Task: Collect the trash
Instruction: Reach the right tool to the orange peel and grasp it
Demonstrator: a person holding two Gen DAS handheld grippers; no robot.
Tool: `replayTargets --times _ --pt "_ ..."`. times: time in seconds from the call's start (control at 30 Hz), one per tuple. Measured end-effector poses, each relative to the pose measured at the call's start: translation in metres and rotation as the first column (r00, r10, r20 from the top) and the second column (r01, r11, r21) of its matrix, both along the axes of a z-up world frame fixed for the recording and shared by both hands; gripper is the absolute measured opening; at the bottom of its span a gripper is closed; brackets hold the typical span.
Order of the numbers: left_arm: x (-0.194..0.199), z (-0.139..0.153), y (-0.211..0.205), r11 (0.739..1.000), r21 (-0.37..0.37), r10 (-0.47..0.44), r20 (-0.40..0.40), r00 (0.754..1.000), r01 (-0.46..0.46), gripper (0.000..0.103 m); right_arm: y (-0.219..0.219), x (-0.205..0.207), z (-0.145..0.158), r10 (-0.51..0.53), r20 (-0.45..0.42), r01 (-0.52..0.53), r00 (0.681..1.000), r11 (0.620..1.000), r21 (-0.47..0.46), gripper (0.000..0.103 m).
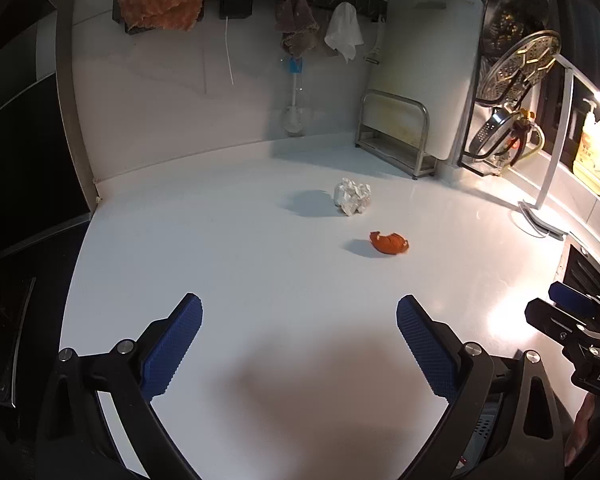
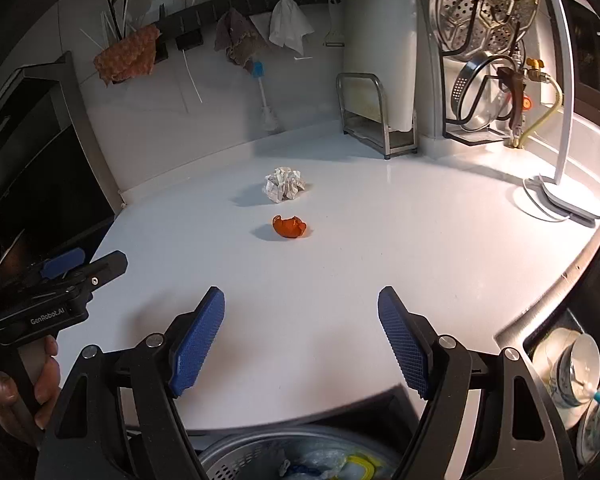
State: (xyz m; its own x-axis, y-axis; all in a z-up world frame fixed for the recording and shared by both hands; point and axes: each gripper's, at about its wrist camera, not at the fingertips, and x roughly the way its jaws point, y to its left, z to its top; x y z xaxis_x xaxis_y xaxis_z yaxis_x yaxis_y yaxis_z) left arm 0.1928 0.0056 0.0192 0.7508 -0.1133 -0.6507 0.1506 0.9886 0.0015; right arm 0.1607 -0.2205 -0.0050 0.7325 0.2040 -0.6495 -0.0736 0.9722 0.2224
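Observation:
A crumpled white paper ball [image 1: 352, 196] lies on the white counter [image 1: 240, 248], with a piece of orange peel [image 1: 389, 243] a little nearer and to its right. Both also show in the right wrist view: the paper ball [image 2: 284, 189] and the peel [image 2: 290, 227]. My left gripper [image 1: 298, 316] is open and empty, well short of both. My right gripper [image 2: 301, 312] is open and empty, in line with the peel and short of it. A grey trash bin [image 2: 300, 454] with wrappers sits below the counter's front edge.
A metal rack [image 1: 395, 136] with a cutting board stands at the back. Pot lids hang on a rack [image 2: 483, 92] at the right. A white lamp base [image 2: 555, 200] sits right. Dishes lie in the sink [image 2: 579, 380]. Cloths hang on the wall rail [image 1: 172, 0].

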Motion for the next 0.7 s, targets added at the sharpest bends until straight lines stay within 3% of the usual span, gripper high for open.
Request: replayTargets --times 0.37,0.7 --pt "0.07 -0.018 0.004 0.999 0.025 0.037 -0.008 0.999 -0.037 0.096 0.023 0.105 -0.032 0.079 -0.085 -0.082 0.993 0.996 -0.038 0.076" --pt "0.089 -0.043 0.01 0.999 0.018 0.051 -0.042 0.998 -0.05 0.096 0.034 0.162 -0.062 0.1 -0.168 -0.113 0.981 0.991 -0.068 0.076"
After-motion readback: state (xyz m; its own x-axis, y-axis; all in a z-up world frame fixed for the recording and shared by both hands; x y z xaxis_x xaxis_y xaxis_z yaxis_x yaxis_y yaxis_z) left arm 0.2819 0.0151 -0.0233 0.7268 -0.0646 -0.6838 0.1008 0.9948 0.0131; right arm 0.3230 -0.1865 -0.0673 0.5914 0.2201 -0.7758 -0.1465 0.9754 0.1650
